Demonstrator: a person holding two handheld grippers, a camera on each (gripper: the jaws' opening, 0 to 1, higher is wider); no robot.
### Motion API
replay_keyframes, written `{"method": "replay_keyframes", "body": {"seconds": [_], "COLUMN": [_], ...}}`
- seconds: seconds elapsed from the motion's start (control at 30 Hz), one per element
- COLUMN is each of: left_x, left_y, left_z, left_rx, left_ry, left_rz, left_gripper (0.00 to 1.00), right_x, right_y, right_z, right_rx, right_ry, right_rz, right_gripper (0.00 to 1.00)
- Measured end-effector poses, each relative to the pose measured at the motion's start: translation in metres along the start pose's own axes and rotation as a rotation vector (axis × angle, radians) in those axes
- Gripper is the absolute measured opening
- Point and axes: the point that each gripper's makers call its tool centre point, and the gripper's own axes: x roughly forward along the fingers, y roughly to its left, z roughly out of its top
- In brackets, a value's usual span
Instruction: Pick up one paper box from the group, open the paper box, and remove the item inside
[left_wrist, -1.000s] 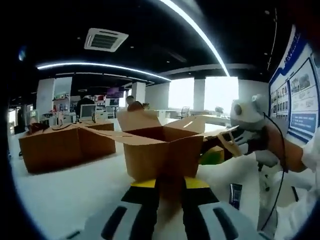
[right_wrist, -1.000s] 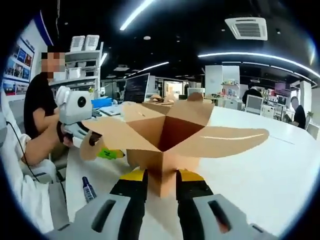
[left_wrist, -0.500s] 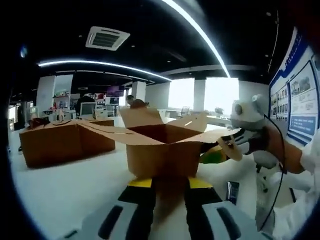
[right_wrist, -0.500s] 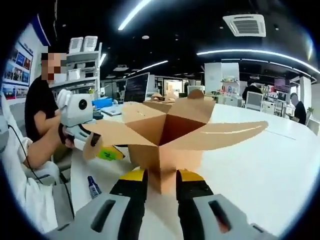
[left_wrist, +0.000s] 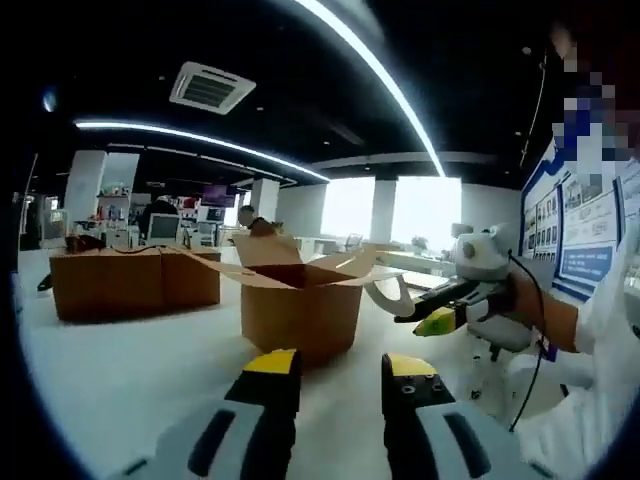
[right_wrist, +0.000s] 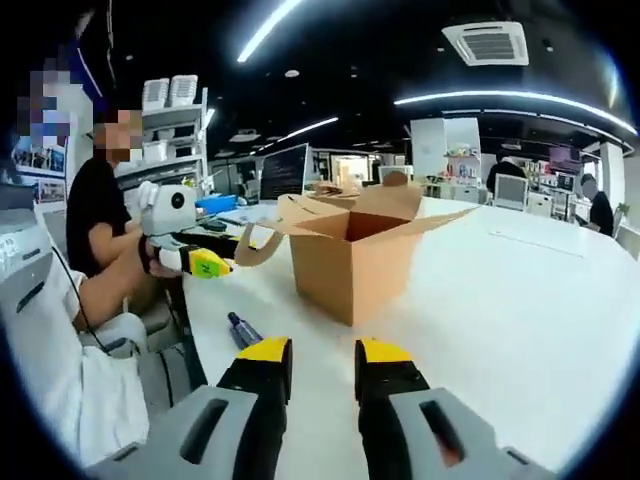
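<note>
Cardboard paper box (left_wrist: 298, 312), flaps raised, stood on the white desk (left_wrist: 120, 370) just ahead of the left tongs (left_wrist: 340, 372), whose jaws were spread and held nothing. Two more brown boxes (left_wrist: 130, 283) sat further back at left. The right tongs (left_wrist: 432, 318) entered from the right, beside one flap.

Right gripper view: paper box (right_wrist: 352, 262) ahead on the desk (right_wrist: 520, 330); right tongs (right_wrist: 322, 358) spread, empty; left tongs (right_wrist: 205, 262) near a flap; a dark pen (right_wrist: 243, 329) beside.

Open office, dark ceiling, bright windows.
White surface (left_wrist: 120, 370) runs below; light strips (left_wrist: 370, 70) cross the upper frame, ceiling vent (left_wrist: 205, 87) upper left, windows (left_wrist: 400, 205) at centre, posters (left_wrist: 585, 240) at right.
</note>
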Motion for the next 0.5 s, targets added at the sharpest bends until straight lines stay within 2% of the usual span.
{"method": "replay_keyframes", "body": {"seconds": [0.2,0.33,0.5], "left_x": [0.004,0.008,0.009], "left_y": [-0.019,-0.024,-0.023], "left_z": [-0.024,-0.032,-0.035], "left_rx": [0.000,-0.020,-0.018], "left_ry": [0.052,0.061,0.078], "left_rz": [-0.051,-0.071,-0.060], "left_gripper": [0.30,0.26,0.19], "right_x": [0.003,0.006,0.008], "right_y": [0.021,0.020,0.015], "right_z": [-0.010,-0.016,-0.024], "right_rx": [0.007,0.031,0.076], "right_ry": [0.019,0.030,0.041], "right_rz": [0.040,0.040,0.037], "right_gripper": [0.26,0.25,0.20]}}
